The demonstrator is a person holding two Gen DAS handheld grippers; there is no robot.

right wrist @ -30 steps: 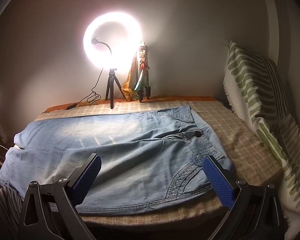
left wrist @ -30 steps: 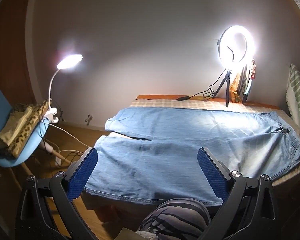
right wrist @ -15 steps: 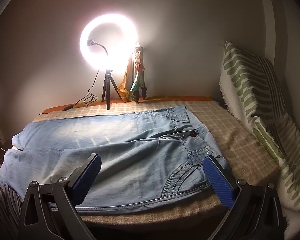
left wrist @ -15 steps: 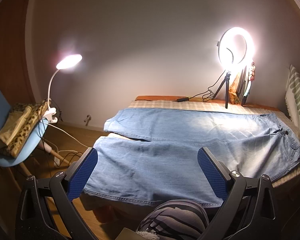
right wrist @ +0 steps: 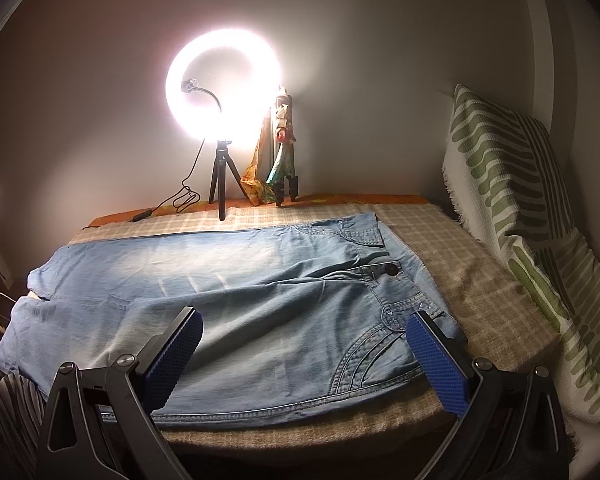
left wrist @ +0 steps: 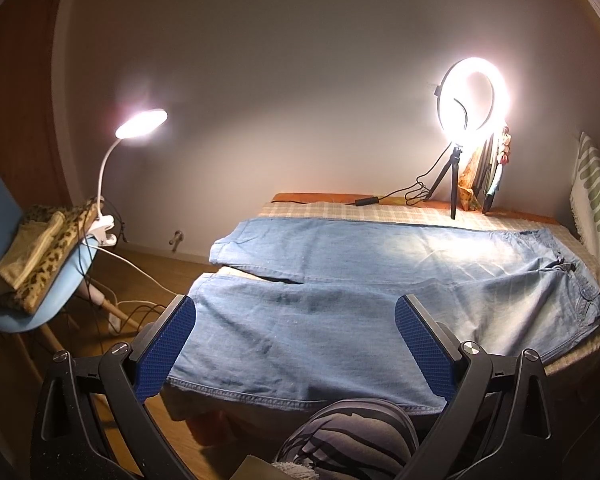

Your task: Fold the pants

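Light blue denim pants (left wrist: 360, 280) lie spread flat across the checked bed cover (left wrist: 340, 210), legs to the left, waist to the right. In the right wrist view the pants (right wrist: 260, 280) show their waistband, button and pocket stitching at the right. My left gripper (left wrist: 296, 320) is open and empty, held above the near leg close to its hem. My right gripper (right wrist: 304, 332) is open and empty, held above the near hip and pocket area. Neither gripper touches the cloth.
A lit ring light on a tripod (right wrist: 222, 92) and folded umbrellas (right wrist: 282, 152) stand at the back by the wall. A green-patterned cushion (right wrist: 520, 220) leans at the right. A blue chair with clothes (left wrist: 32, 264) and a clip lamp (left wrist: 140, 124) stand left of the bed. A striped knee (left wrist: 352, 436) shows below.
Both grippers have drifted slightly, so the pants sit a little differently in each view. The jaws stay open and the pants lie as before.
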